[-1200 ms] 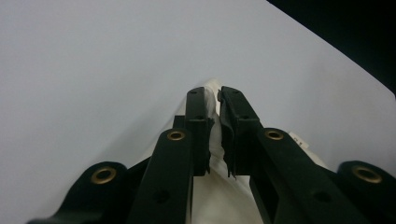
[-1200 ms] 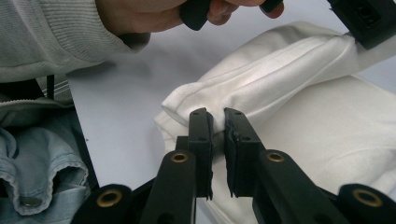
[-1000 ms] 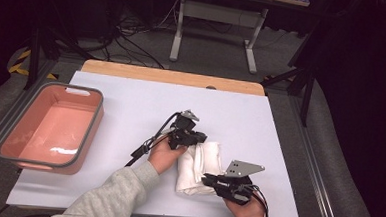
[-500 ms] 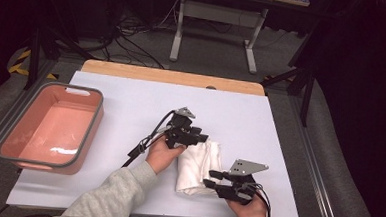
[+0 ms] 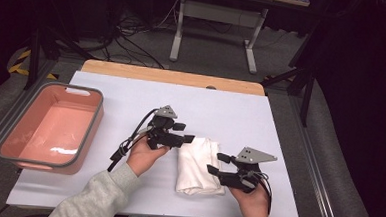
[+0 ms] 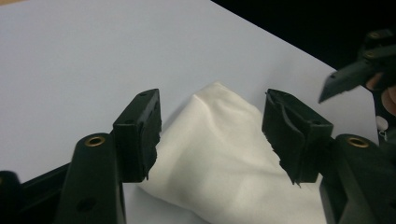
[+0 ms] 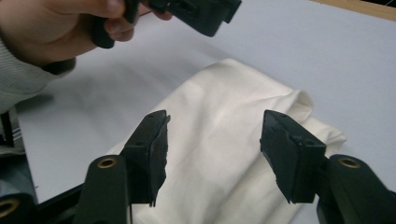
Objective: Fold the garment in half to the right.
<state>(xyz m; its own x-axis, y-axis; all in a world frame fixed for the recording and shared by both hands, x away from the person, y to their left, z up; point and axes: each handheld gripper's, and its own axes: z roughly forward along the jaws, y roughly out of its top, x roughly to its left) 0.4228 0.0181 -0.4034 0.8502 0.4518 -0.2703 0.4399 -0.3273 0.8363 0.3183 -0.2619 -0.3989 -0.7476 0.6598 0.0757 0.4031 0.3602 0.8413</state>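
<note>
Centrally, toward the near edge of the desk [image 5: 230,115], lies a folded white cloth [image 5: 198,166]. It rests flat on the pale sheet that covers the desk, its long side running away from the person, with a soft rounded fold at its far right corner in the right gripper view. Surface lightly creased, no stains visible.

Left tongs [image 5: 187,138] sit at the cloth's far left corner, held in the person's left hand [image 5: 146,153]. Jaws spread wide, nothing between them; in the left gripper view the cloth's corner shows in the gap beyond the jaws, and I cannot tell whether the pads touch the fabric. A black cable trails from these tongs back toward the grey sleeve [image 5: 96,201].

Right tongs [image 5: 217,162] lie at the cloth's right edge, held in the right hand [image 5: 251,199]. Jaws likewise released and apart, gripping nothing; the right gripper view looks between them onto the cloth's broad middle, with the left hand and its tongs farther off at top. A grey three-cornered plate [image 5: 256,154] rides on top.

Well apart to the left, at the desk's left edge, stands a pink tub [image 5: 8,151] with a grey rim. A strip of bare wood shows along the desk's far edge.
</note>
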